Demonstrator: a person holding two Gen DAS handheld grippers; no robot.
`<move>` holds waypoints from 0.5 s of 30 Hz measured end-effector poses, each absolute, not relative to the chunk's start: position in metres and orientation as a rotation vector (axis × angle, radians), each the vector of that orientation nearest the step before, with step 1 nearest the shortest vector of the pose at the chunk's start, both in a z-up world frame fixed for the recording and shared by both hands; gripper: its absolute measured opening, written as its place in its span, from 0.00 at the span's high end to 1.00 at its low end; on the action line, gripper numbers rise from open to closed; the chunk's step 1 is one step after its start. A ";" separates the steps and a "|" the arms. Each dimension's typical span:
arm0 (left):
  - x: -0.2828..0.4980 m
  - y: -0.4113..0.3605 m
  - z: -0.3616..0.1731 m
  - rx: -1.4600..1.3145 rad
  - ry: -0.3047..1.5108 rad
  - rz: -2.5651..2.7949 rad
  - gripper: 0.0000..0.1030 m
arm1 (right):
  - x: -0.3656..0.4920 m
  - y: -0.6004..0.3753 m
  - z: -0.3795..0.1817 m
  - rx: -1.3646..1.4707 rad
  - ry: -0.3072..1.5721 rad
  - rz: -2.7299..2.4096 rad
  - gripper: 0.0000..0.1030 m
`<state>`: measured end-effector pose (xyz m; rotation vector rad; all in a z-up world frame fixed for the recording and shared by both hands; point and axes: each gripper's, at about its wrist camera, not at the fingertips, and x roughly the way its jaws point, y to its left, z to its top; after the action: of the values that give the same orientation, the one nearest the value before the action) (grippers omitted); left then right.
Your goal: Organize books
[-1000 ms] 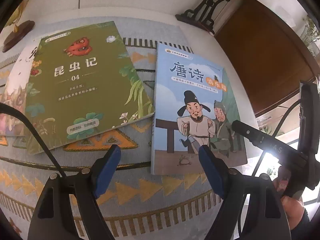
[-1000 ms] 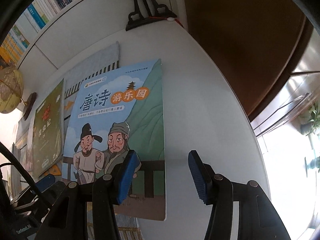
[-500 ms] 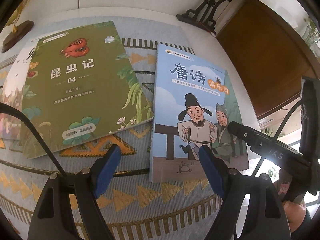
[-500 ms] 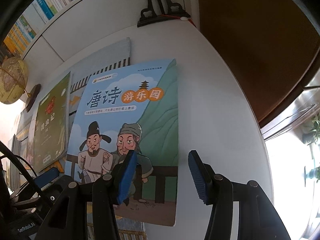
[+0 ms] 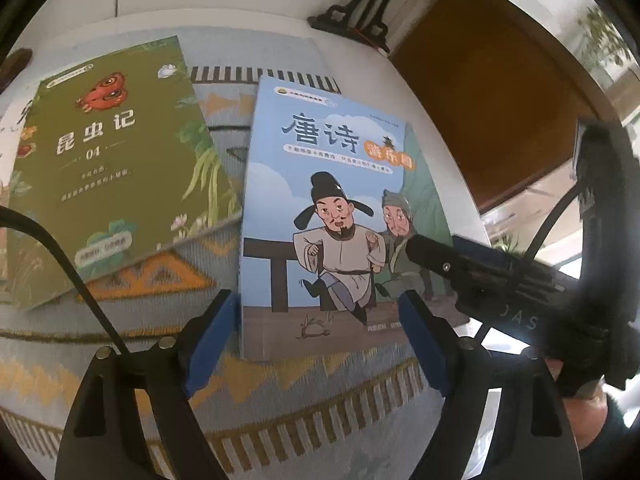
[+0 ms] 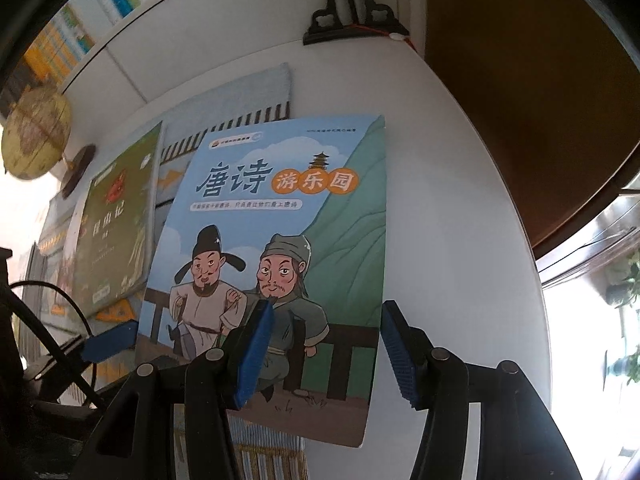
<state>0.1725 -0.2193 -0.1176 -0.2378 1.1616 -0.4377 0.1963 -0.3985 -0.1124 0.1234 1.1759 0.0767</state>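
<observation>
A blue picture book (image 5: 328, 200) (image 6: 280, 220) with two cartoon men lies flat, half on a woven mat (image 5: 280, 400) and half on the white table (image 6: 440, 200). Left of it lies a green book (image 5: 116, 168) (image 6: 116, 240). My left gripper (image 5: 316, 308) hovers open over the blue book's near edge, nothing between its pads. My right gripper (image 6: 326, 312) hangs over the book's near right corner with its jaws opening; the book's right edge shows between the pads, which do not press on it. One right finger (image 5: 440, 256) reaches across the cover.
A black carved stand (image 5: 360, 12) (image 6: 352, 20) sits at the table's far edge. A globe (image 6: 36, 136) and a bookshelf (image 6: 80, 12) are at the far left. Past the round table edge on the right lies a brown floor (image 5: 480, 100). Another book (image 5: 6, 128) peeks from under the green one.
The right wrist view has rolled, so the blue book now sits more to the right and upright in it. The right jaws stand slightly wider. The books have not moved.
</observation>
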 end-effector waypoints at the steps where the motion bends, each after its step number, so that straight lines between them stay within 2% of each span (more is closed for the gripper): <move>1: 0.168 -0.217 -0.117 -0.246 1.164 -0.441 0.22 | 0.193 -0.396 -0.110 0.103 1.172 0.079 0.47; 7: 0.125 -0.190 -0.111 -0.244 1.185 -0.403 0.22 | 0.158 -0.368 -0.096 0.039 1.172 0.170 0.47; 11: 0.094 -0.167 -0.112 -0.219 1.215 -0.318 0.22 | 0.125 -0.337 -0.105 -0.004 1.218 0.242 0.47; 15: 0.080 -0.141 -0.123 -0.305 1.231 -0.273 0.22 | 0.101 -0.316 -0.121 -0.027 1.268 0.296 0.46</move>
<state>0.0799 -0.1407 -0.1231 -0.3048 1.2313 -0.2732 0.1015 -0.3163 -0.1211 -0.0271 1.2681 0.2956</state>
